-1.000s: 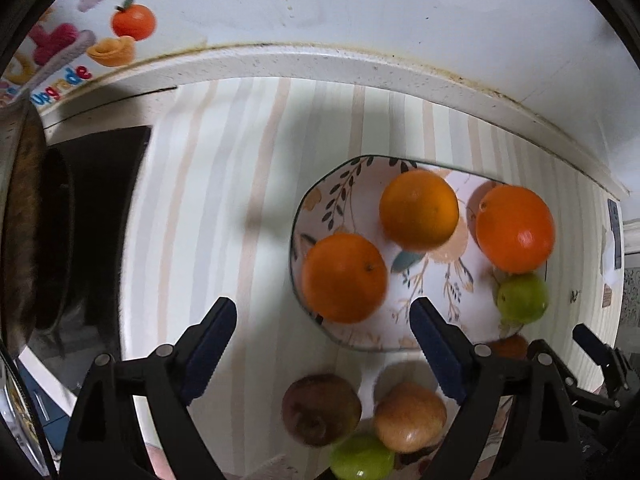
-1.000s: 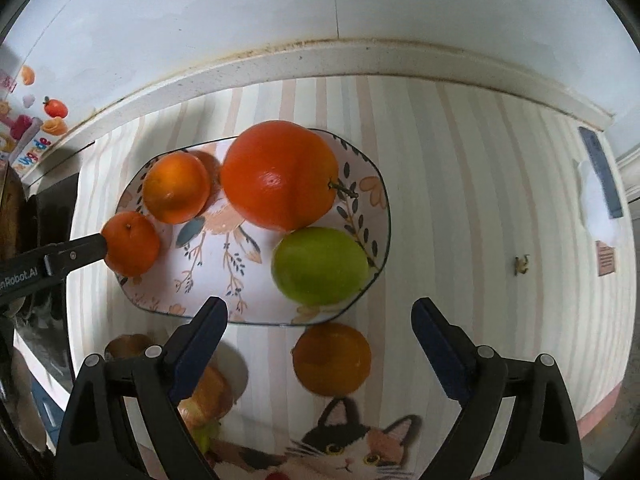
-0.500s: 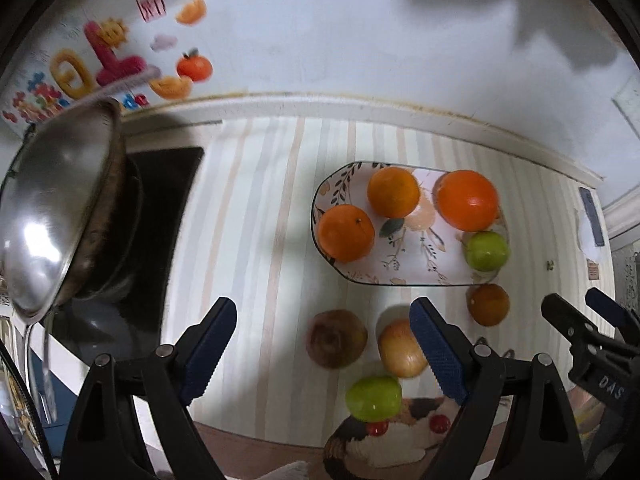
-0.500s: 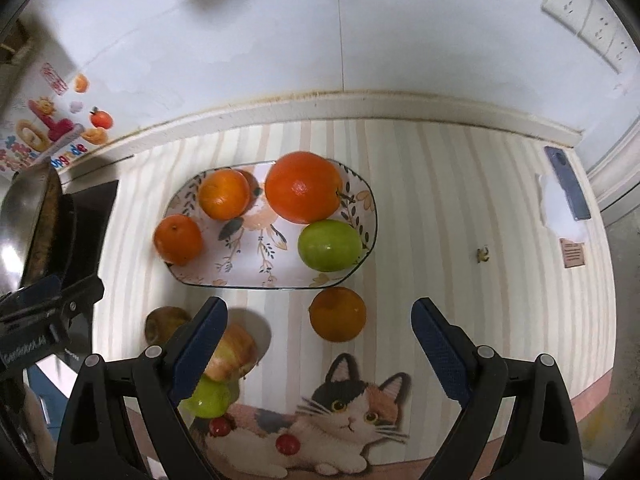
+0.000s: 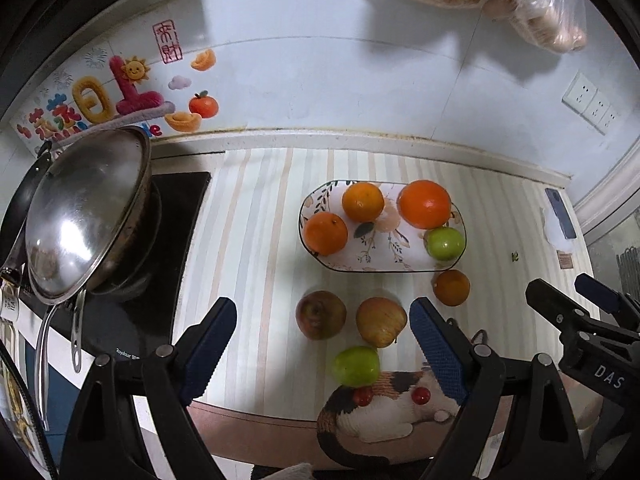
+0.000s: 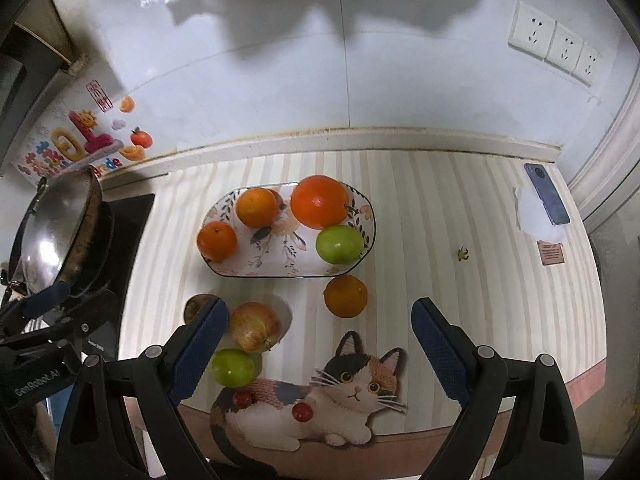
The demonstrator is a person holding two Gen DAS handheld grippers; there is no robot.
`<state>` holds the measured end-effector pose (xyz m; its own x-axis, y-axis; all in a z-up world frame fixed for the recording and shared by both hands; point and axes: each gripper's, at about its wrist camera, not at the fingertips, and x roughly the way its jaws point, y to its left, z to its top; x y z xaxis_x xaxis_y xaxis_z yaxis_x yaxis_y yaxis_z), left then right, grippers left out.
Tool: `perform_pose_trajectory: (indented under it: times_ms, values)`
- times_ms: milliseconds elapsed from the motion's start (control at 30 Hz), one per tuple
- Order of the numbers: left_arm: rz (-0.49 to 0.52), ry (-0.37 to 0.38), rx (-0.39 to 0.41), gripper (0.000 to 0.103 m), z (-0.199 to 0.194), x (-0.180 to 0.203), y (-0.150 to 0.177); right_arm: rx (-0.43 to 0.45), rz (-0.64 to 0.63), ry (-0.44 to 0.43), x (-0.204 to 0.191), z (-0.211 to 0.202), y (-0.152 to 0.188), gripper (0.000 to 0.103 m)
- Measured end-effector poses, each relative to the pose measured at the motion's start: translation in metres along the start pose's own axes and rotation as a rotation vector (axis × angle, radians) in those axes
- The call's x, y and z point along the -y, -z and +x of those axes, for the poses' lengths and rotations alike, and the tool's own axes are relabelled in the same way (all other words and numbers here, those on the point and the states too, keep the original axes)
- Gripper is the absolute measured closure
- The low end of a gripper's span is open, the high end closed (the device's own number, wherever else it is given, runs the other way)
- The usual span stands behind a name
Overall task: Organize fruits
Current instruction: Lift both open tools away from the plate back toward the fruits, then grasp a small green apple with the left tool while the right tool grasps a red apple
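A floral plate (image 5: 376, 258) (image 6: 276, 264) holds three oranges (image 5: 425, 204) (image 6: 319, 201) and a green apple (image 5: 445, 243) (image 6: 339, 244). On the striped mat in front of it lie a small orange (image 5: 451, 287) (image 6: 345, 295), a dark red apple (image 5: 320, 314), a yellow-red apple (image 5: 381, 322) (image 6: 254, 327) and a green apple (image 5: 356, 366) (image 6: 233, 367). My left gripper (image 5: 322, 350) and right gripper (image 6: 320, 350) are both open and empty, held high and back from the fruit.
A wok with a steel lid (image 5: 88, 216) (image 6: 56, 228) sits on a black stove at the left. A phone (image 6: 546, 194) lies at the right by the wall. Two cherry tomatoes (image 6: 302, 412) rest on the cat picture near the counter's front edge.
Both grippers have pulled up and back from the plate, so the whole counter has come into view. Both stayed open and empty. The fruit has not moved.
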<state>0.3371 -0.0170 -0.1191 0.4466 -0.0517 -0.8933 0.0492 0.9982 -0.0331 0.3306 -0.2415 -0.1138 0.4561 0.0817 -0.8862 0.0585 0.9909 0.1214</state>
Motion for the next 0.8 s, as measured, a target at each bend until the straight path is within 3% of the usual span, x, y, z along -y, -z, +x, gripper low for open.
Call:
perform_pose_trajectory:
  times_ms: [233,400,667,800]
  values:
    - [-0.021,0.013,0.026,0.014,-0.009,0.001,0.002,0.022,0.007,-0.023,-0.001,-0.015,-0.001,0.008]
    - [-0.029,0.025,-0.032,0.014,0.015,0.004,0.005,-0.012,0.036,-0.055,0.007,0.001,-0.003,0.008]
    - [-0.018,0.076,-0.345,0.014,0.123,0.022,0.041,-0.159,0.11,-0.096,0.032,0.071,0.008,0.008]
    - [0.014,0.087,-0.453,0.015,0.164,0.034,0.061,-0.24,0.13,-0.114,0.04,0.106,0.021,0.008]
